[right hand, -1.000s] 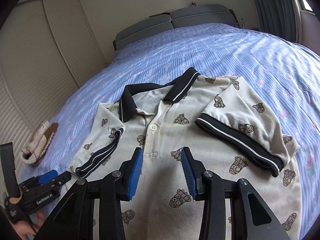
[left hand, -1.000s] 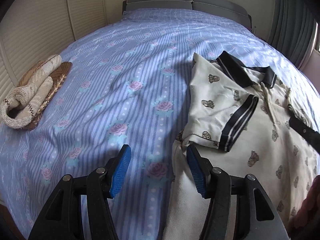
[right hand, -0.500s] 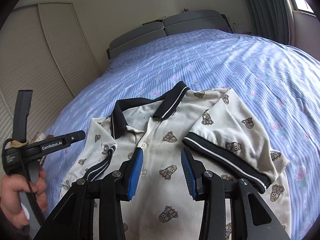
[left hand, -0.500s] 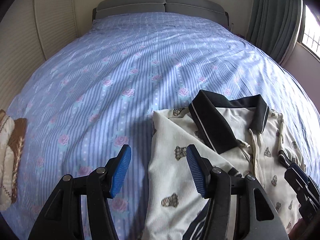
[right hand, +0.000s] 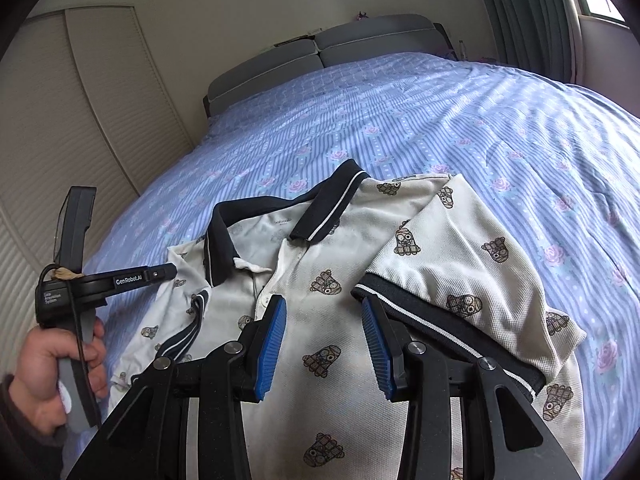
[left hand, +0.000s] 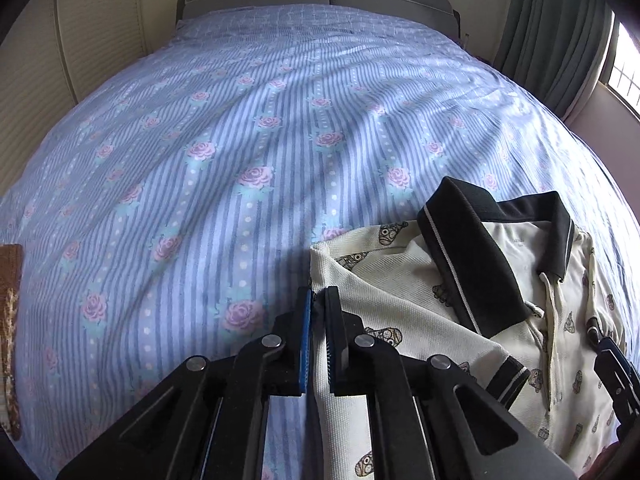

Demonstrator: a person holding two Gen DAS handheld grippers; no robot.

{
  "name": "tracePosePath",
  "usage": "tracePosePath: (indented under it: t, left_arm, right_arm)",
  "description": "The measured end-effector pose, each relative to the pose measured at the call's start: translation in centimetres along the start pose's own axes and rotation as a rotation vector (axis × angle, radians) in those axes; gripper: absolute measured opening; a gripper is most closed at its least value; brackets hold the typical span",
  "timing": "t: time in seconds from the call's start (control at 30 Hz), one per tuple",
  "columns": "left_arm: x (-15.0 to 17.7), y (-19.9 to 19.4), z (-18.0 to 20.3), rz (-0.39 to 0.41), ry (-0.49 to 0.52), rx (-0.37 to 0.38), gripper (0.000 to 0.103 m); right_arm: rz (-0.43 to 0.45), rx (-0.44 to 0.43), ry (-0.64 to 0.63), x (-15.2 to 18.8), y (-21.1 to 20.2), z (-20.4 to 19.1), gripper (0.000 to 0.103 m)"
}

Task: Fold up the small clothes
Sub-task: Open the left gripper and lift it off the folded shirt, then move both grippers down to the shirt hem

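A cream polo shirt (right hand: 320, 264) with a black collar and small owl prints lies face up on the bed, both sleeves folded inward. It also shows in the left wrist view (left hand: 404, 292). My left gripper (left hand: 318, 300) is shut on the shirt's left shoulder edge, with cloth between the blue pads. In the right wrist view it (right hand: 170, 270) reaches the same shoulder. My right gripper (right hand: 324, 320) is open and empty, just above the shirt's chest by the button placket.
The bed (left hand: 240, 140) has a blue striped sheet with pink roses. A grey headboard (right hand: 320, 52) stands at the far end. Slatted wardrobe doors (right hand: 80, 120) are on the left, green curtains (left hand: 560, 20) on the right. A knitted item (left hand: 10, 300) lies at the left edge.
My left gripper moved up along the shirt's left side to the shoulder and shut on its edge. My right gripper stayed open and moved slightly toward the collar.
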State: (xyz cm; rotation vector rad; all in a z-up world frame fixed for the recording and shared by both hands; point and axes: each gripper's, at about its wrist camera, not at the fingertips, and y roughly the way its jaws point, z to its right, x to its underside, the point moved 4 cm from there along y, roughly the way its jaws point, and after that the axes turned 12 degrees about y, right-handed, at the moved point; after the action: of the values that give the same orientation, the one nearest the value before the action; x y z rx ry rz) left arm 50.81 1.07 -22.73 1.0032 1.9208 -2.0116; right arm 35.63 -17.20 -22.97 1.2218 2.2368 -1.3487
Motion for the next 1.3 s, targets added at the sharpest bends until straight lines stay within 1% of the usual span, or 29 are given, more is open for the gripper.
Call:
tracePosePath:
  t: [0.17, 0.2, 0.27, 0.33, 0.43, 0.5, 0.57, 0.63, 0.73, 0.77, 0.8, 0.83, 0.9, 0.97, 1.03, 1.13, 1.2, 1.3]
  left_arm:
    - [-0.1, -0.3, 0.5, 0.007, 0.043, -0.039, 0.01]
    - [0.0, -0.7, 0.7, 0.013, 0.051, -0.048, 0.011]
    - [0.2, -1.7, 1.4, 0.032, 0.073, -0.058, 0.019]
    - [0.8, -3.2, 2.2, 0.053, 0.093, -0.071, 0.031]
    - [2.7, -5.9, 3.0, 0.062, 0.087, -0.074, 0.04]
    - [4.6, -8.4, 3.2, 0.065, 0.066, -0.065, 0.042]
    - [6.9, -11.3, 3.4, 0.074, 0.054, -0.08, 0.044]
    - [9.5, -14.1, 3.5, 0.077, 0.029, -0.089, 0.048]
    - [13.7, -17.9, 3.8, 0.076, -0.003, -0.091, 0.048]
    - [15.1, -19.1, 4.0, 0.077, -0.01, -0.092, 0.048]
    - [16.5, -20.3, 4.0, 0.079, -0.017, -0.092, 0.048]
    - [18.0, -21.4, 4.2, 0.08, -0.025, -0.092, 0.048]
    - [20.5, -23.0, 4.8, 0.08, -0.036, -0.089, 0.048]
    - [22.9, -24.2, 5.5, 0.078, -0.055, -0.088, 0.048]
    - [24.7, -24.7, 6.2, 0.062, -0.082, -0.078, 0.054]
    - [27.1, -25.4, 6.9, 0.044, -0.098, -0.081, 0.056]
    - [28.3, -25.6, 7.4, 0.029, -0.104, -0.082, 0.058]
    - [29.8, -25.8, 8.1, 0.012, -0.112, -0.079, 0.059]
  right_arm:
    - [-0.007, 0.019, -0.01, 0.2, 0.4, 0.3, 0.041]
    - [-0.007, 0.02, -0.01, 0.2, 0.4, 0.4, 0.041]
    - [-0.002, 0.023, -0.011, 0.1, 0.3, 0.5, 0.041]
    - [0.001, 0.026, -0.015, 0.1, 0.2, 0.6, 0.041]
    - [-0.005, 0.033, -0.022, 0.2, -0.2, 0.8, 0.041]
    - [-0.008, 0.045, -0.015, 0.4, -0.9, 1.1, 0.041]
    - [-0.013, 0.055, 0.004, 0.4, -1.9, 1.5, 0.041]
    - [-0.021, 0.073, 0.012, 0.5, -3.5, 2.0, 0.041]
    - [-0.015, 0.123, -0.005, 1.6, -7.5, 3.0, 0.042]
    - [-0.02, 0.141, -0.014, 2.3, -8.9, 3.4, 0.047]
    - [-0.024, 0.158, -0.018, 3.0, -10.4, 3.8, 0.05]
    - [-0.026, 0.172, -0.014, 3.8, -12.0, 4.3, 0.052]
    - [-0.032, 0.19, -0.005, 5.5, -15.1, 5.1, 0.052]
    - [-0.031, 0.207, -0.001, 7.1, -18.0, 5.7, 0.052]
    - [-0.027, 0.213, 0.003, 8.5, -20.5, 6.1, 0.052]
    - [-0.01, 0.227, -0.013, 9.9, -23.6, 6.7, 0.052]
    - [-0.002, 0.237, -0.021, 10.7, -25.0, 7.4, 0.053]
    - [-0.025, 0.255, -0.027, 11.9, -26.0, 8.6, 0.053]
